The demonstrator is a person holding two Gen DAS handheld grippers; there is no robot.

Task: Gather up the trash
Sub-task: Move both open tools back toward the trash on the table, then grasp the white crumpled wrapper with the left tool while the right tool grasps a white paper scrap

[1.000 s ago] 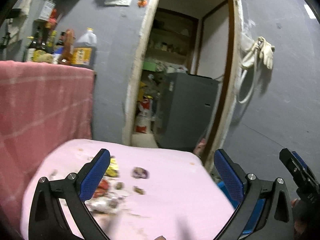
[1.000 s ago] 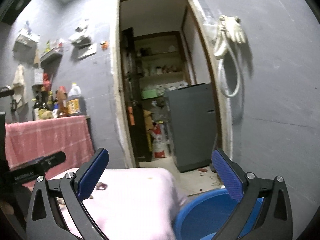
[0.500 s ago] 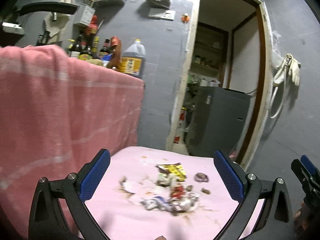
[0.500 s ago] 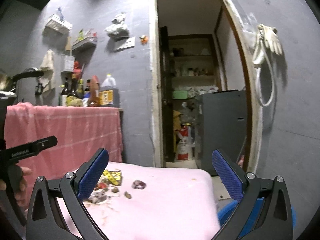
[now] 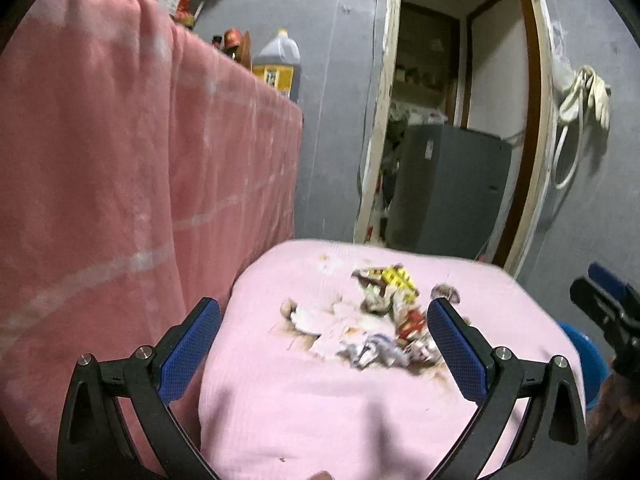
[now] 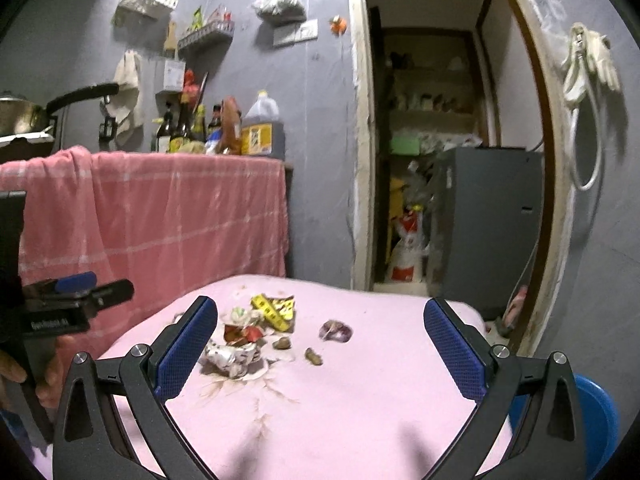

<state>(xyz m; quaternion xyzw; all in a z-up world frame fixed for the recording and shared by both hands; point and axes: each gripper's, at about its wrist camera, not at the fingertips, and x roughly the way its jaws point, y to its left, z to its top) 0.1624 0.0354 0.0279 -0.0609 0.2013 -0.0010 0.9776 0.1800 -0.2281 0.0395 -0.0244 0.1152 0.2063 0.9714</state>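
Left tongs [image 5: 324, 338] and right tongs [image 6: 320, 340] both spread wide, empty. Trash pile [image 5: 380, 320] heaped mid-tabletop [image 5: 320, 420], straight ahead between left prongs; nearer left hand.

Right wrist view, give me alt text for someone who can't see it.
A heap of crumpled wrappers and food scraps lies on a stained pink cloth-covered table, seen between the fingers of the open right gripper. The left gripper enters from the left edge. A blue basin sits low beside the table, with an open doorway behind.
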